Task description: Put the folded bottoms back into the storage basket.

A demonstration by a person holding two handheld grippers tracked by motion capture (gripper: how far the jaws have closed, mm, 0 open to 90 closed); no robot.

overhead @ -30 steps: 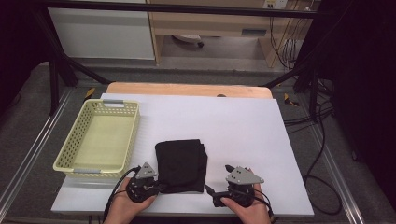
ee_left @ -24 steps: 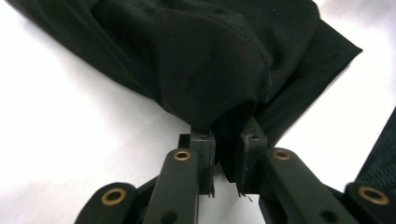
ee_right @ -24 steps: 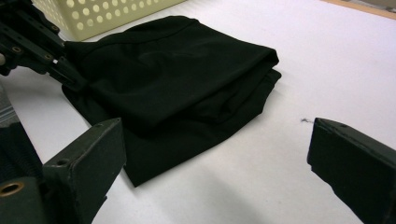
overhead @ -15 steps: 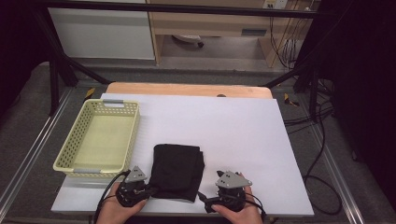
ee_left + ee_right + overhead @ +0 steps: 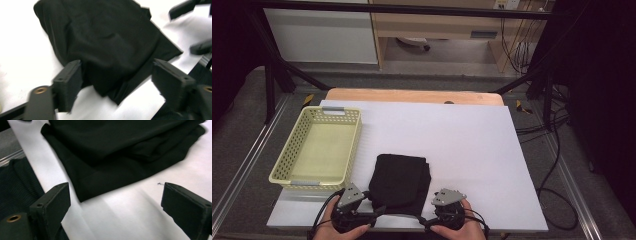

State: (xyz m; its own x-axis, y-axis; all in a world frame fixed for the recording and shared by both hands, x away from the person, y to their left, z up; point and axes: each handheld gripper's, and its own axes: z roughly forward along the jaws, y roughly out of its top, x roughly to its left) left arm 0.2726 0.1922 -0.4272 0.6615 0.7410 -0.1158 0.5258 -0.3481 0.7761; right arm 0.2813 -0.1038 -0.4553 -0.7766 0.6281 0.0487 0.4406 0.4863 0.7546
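Note:
A folded black cloth (image 5: 401, 182) lies on the white table (image 5: 472, 145) near its front edge. In the high view my left gripper (image 5: 373, 211) is at the cloth's near left corner and my right gripper (image 5: 426, 219) at its near right corner. In the left gripper view the left gripper (image 5: 117, 85) is open, with a corner of the cloth (image 5: 105, 45) lying between its jaws, untouched by either pad. In the right gripper view the right gripper (image 5: 120, 202) stands wide open over bare table, just short of the cloth's edge (image 5: 120, 152).
A pale yellow perforated basket (image 5: 356, 142) sits empty at the table's left. The other gripper's fingers (image 5: 186, 7) show at the top right of the left gripper view. Wooden edge, metal frame legs and cables surround the table.
Both hands and grippers have drawn back toward the table's near edge and a little left. The cloth has shifted slightly nearer with them.

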